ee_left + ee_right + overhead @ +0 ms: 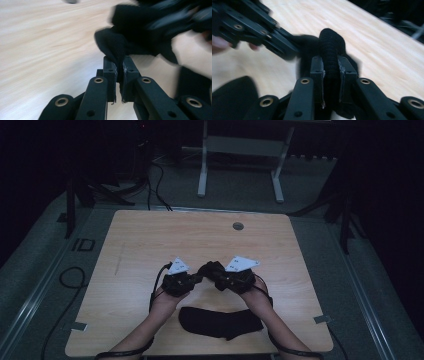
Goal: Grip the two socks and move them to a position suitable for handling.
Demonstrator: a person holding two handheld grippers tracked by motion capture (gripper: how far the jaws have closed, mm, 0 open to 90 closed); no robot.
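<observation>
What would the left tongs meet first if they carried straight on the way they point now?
Probably the right tongs. The left tongs, shut on the held black sock, point at them across a short gap, both gripping that sock; depth is blurred, so contact is a guess.

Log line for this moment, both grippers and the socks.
left gripper shut on held sock | right gripper shut on same sock | second sock flat on table

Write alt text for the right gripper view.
The right gripper is clamped on a bunched black sock above a light wooden table. The left gripper reaches in from the upper left and grips the same sock; a second black sock lies lower left.
</observation>
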